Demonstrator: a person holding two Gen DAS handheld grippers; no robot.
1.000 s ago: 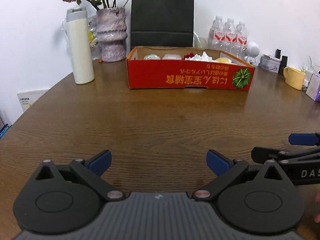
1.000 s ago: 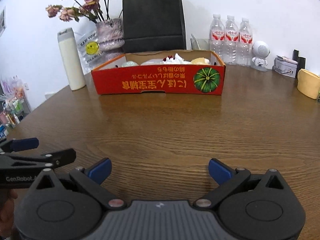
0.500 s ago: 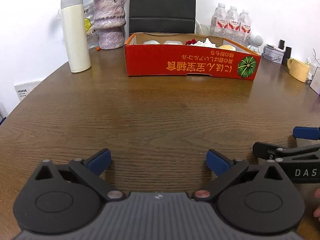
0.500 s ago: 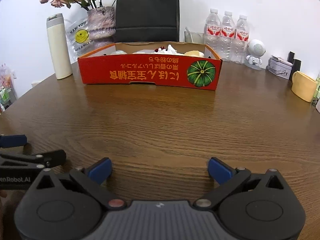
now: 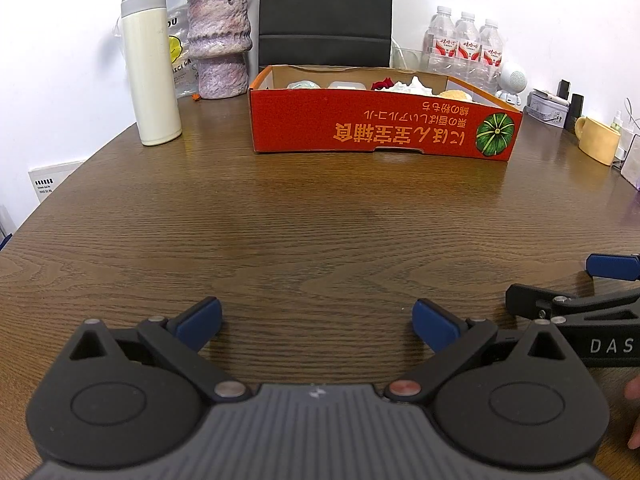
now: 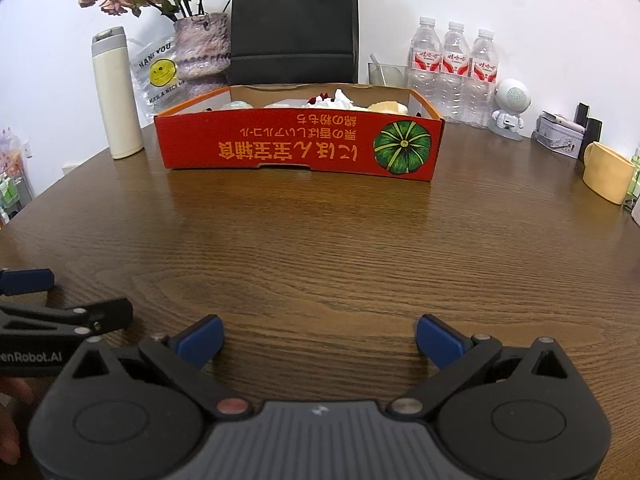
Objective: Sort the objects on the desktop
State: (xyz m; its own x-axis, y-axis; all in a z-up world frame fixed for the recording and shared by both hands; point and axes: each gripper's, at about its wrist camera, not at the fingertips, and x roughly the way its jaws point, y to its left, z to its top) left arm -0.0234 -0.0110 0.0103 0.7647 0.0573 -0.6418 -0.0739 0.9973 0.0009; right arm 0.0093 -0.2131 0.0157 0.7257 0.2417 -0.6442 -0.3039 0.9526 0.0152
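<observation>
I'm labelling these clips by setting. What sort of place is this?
Probably an office or meeting room, though a home is possible: a round wooden table against a white wall, with bottled water, a black paper bag and a thermos.

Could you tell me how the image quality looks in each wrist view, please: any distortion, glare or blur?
Left wrist view: fisheye bends the table edge, corners vignette dark, soft sheen on the wood, red box sharp. Right wrist view: same curvature, water bottles crisp, the hand at lower left blurred.
</observation>
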